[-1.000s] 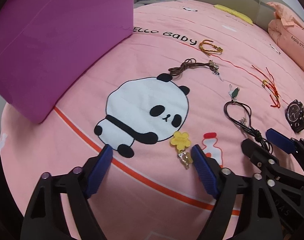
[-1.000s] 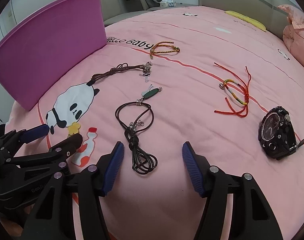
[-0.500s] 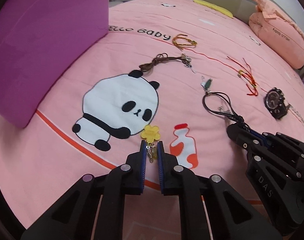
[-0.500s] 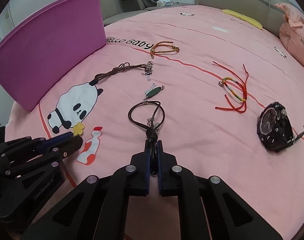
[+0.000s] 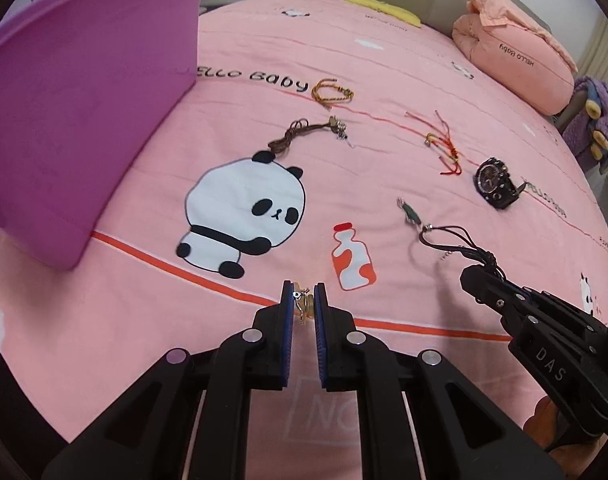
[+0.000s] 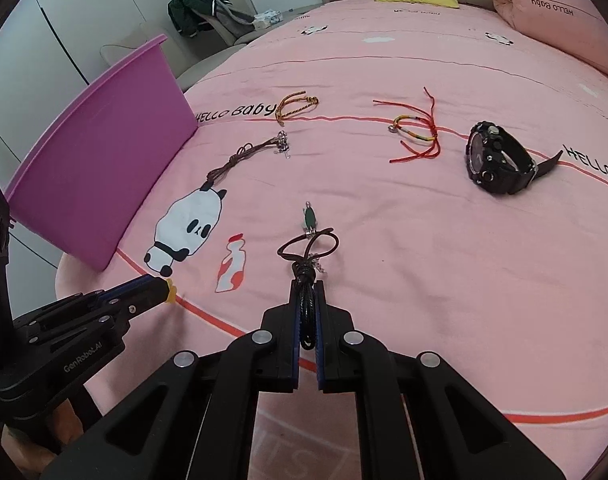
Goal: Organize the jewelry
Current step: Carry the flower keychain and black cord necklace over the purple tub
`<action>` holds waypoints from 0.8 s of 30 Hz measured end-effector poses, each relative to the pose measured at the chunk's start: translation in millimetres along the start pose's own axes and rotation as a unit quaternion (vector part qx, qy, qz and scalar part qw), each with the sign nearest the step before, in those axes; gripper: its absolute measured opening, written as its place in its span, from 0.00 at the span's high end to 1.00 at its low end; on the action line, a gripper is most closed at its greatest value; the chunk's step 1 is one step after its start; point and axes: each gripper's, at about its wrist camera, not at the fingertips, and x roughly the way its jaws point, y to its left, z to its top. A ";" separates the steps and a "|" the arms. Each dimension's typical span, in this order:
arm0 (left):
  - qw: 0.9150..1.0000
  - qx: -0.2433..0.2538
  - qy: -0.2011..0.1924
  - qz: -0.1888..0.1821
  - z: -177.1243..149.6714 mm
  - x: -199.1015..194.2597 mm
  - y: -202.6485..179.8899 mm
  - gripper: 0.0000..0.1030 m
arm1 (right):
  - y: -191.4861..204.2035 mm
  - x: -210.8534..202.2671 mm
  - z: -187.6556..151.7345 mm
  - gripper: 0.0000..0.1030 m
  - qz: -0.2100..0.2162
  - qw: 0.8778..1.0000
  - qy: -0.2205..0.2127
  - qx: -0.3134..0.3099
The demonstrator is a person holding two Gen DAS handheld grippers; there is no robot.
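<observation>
My left gripper (image 5: 303,300) is shut on a yellow flower charm with a gold clasp (image 5: 302,305), lifted off the pink bed; the charm's yellow tip shows in the right wrist view (image 6: 168,290). My right gripper (image 6: 307,300) is shut on a black cord necklace (image 6: 307,256) with a green pendant (image 6: 310,218), its loop hanging ahead of the fingers. The purple bin (image 5: 76,120) stands at the left. On the bed lie a brown cord necklace (image 5: 304,133), an orange braided bracelet (image 5: 331,92), a red string bracelet (image 5: 443,144) and a black watch (image 5: 495,184).
The pink bedspread (image 5: 383,60) carries a panda print and "HELLO Baby" lettering. A pink pillow (image 5: 515,60) lies at the far right. A chair with dark clothes (image 6: 204,12) stands beyond the bed. My right gripper's body (image 5: 543,328) is close on the left gripper's right.
Both grippers, open a second ago, shut on their items and have lifted: the left raised the flower charm, the right raised the black cord necklace, dragging its pendant nearer.
</observation>
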 end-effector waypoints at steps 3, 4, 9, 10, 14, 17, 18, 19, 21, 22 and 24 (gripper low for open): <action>1.000 0.002 -0.025 -0.014 3.2 -22.9 5.9 0.90 | 8.3 -17.1 -0.8 0.94 -0.003 1.000 -0.014 0.010; 0.999 0.001 -0.035 -0.017 4.9 -31.5 8.1 0.90 | 10.8 -22.3 -0.9 0.94 -0.002 1.000 -0.019 0.014; 0.997 0.001 -0.074 -0.028 15.3 -71.9 20.9 0.90 | 32.8 -50.3 0.1 0.94 0.003 0.999 -0.045 0.021; 0.996 0.002 -0.080 -0.029 17.4 -78.0 22.5 0.90 | 37.2 -55.0 1.1 0.94 0.004 0.999 -0.049 0.020; 0.996 0.003 -0.092 -0.017 27.1 -102.9 37.0 0.90 | 61.3 -76.7 8.2 0.94 0.012 0.997 -0.071 0.009; 0.995 0.004 -0.099 -0.012 32.6 -117.4 50.3 0.90 | 81.3 -91.5 16.6 0.94 0.017 0.996 -0.089 -0.003; 0.995 0.005 -0.101 -0.011 34.8 -120.9 54.1 0.90 | 89.4 -96.8 20.7 0.94 0.021 0.995 -0.096 -0.008; 0.994 0.005 -0.105 -0.012 37.7 -126.3 59.0 0.90 | 95.0 -101.7 23.3 0.94 0.023 0.995 -0.101 -0.013; 0.993 0.000 -0.116 -0.010 43.1 -137.6 68.5 0.90 | 110.7 -109.0 31.5 0.94 0.024 0.993 -0.113 -0.024; 0.992 -0.001 -0.125 -0.010 46.8 -144.4 73.7 0.90 | 117.1 -111.5 35.2 0.94 0.026 0.992 -0.117 -0.027; 0.991 -0.001 -0.137 -0.009 54.5 -155.5 82.4 0.90 | 132.8 -116.3 44.4 0.94 0.037 0.991 -0.127 -0.033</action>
